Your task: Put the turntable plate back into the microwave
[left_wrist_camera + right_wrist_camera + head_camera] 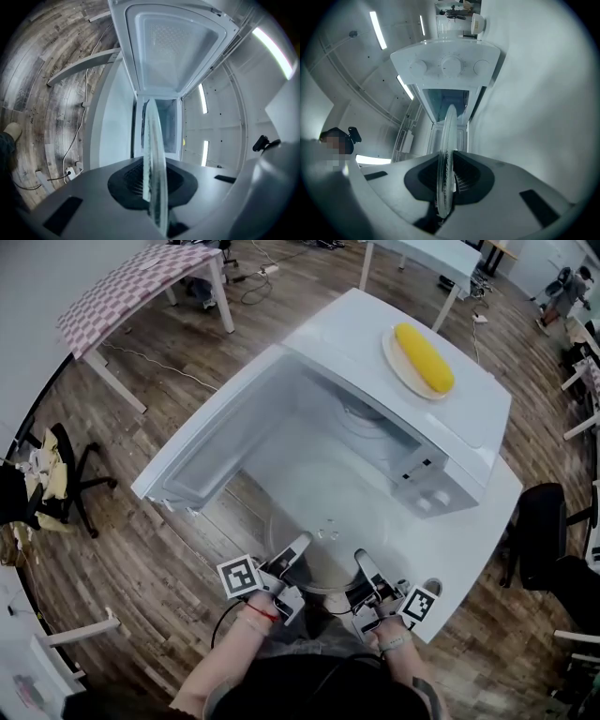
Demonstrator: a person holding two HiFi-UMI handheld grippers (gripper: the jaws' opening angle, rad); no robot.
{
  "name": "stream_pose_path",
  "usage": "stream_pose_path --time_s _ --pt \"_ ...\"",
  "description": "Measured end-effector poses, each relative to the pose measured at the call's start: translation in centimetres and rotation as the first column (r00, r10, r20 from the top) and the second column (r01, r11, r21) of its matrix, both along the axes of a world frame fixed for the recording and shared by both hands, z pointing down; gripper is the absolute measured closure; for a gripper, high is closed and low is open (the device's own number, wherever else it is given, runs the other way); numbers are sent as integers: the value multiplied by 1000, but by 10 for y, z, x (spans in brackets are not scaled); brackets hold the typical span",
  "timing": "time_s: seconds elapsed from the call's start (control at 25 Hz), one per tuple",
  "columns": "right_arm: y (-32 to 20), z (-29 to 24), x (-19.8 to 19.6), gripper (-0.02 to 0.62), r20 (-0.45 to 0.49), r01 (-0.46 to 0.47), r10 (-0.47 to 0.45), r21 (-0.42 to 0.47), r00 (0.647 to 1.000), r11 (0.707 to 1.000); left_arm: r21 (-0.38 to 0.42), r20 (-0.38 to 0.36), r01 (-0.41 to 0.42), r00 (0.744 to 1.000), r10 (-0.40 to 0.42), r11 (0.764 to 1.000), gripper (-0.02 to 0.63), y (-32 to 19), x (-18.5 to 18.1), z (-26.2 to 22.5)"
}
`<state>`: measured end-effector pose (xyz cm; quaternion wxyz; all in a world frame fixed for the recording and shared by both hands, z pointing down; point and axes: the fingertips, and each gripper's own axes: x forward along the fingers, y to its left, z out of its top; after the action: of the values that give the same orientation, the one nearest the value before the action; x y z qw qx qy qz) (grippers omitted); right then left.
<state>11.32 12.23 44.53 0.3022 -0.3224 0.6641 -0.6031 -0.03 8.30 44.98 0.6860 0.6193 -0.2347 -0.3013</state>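
Note:
The clear glass turntable plate (323, 521) is held level just in front of the open white microwave (441, 442), its far rim at the cavity mouth. My left gripper (296, 557) is shut on the plate's near-left rim, and my right gripper (364, 566) is shut on its near-right rim. In the left gripper view the plate (153, 154) shows edge-on, clamped by the left gripper (157, 199), with the microwave door (176, 47) ahead. In the right gripper view the plate (448, 140) stands edge-on in the right gripper (443, 190), below the microwave's control knobs (451, 65).
The microwave door (211, 442) hangs open to the left. A white plate with a yellow corn cob (424, 357) rests on the microwave top. The white table (478, 540) ends close to my right. Black chairs (66, 479) and a checked-cloth table (131, 287) stand on the wooden floor.

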Motion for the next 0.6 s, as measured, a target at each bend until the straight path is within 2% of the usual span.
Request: stream_pose_path --time_s 0.6 --pt "-39 7 -4 554 -3 -88 88 -9 996 996 -14 4 -86 996 86 996 572 -48 0 9"
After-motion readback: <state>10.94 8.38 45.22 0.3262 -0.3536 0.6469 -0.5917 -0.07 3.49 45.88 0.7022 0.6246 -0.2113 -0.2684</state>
